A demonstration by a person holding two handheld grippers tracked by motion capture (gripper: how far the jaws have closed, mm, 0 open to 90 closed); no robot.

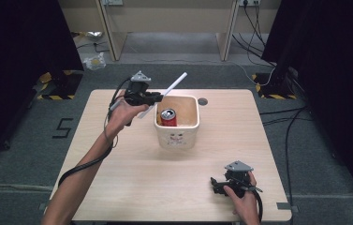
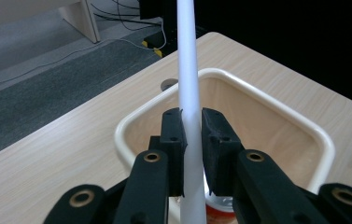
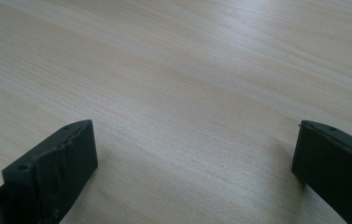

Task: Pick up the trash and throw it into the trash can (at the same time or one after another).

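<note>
The left gripper (image 1: 161,97) pinches the long white paper stick (image 1: 174,86) above the cream square tub (image 1: 187,136), centre frame. Next, lower it in beside the red can (image 1: 168,117). The right gripper (image 1: 217,183) rests open on the counter (image 1: 132,178).

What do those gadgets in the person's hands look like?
Each hand carries a black plastic two-jaw tool: the left tool and right tool both wear a grey three-cornered plate on top and trail a black cable. The blocky jaws have ridged inner faces and small screw holes. The forearms are unsleeved.

A long white straw (image 1: 170,90) slants upward over the cream tub's (image 1: 186,140) left rim, clamped mid-length.
</note>
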